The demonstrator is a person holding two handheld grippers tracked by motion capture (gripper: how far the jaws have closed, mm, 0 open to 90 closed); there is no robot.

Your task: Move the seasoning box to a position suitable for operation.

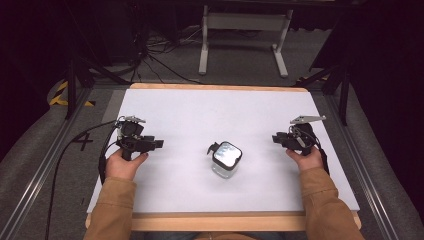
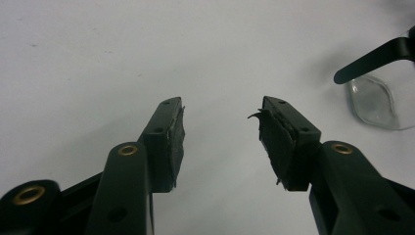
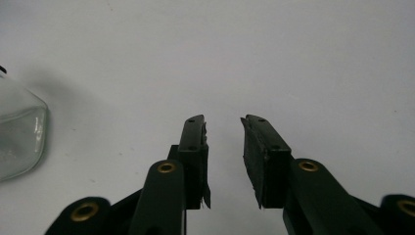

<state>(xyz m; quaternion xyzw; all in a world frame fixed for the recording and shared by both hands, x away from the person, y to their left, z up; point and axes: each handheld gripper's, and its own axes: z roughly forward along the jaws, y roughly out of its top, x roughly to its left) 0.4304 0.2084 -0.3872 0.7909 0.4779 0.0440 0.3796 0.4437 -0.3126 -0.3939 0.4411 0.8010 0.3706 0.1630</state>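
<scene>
A: What stood nearest the person's edge of the worktop point(image 1: 165, 195)?

B: Two brown sleeves, a hand on each grip. Just beyond them, in the middle, sat the glass jar point(image 1: 226, 159), upright, with a shiny lid and a black clasp arm sticking out on its left side.

A: And the tongs?

B: The left tongs point(image 1: 159, 144) hung well to the left of the jar, pointing toward it, their jaws spread with nothing between them; the left gripper view had the jar at its right edge point(image 2: 379, 98). The right tongs point(image 1: 275, 138) sat well to the right of the jar, jaws parted more narrowly, also empty. Neither touched the jar.

A: So which step was that?

B: I judged it the approach, before any grasp. The next move probably called for one pair to close in on the jar's body to steady it, while the other went for the clasp or lid.

A: Anything beyond the jar?

B: Bare white worktop, then a grey floor with cables point(image 1: 165, 65) and a white frame point(image 1: 245, 37).
</scene>
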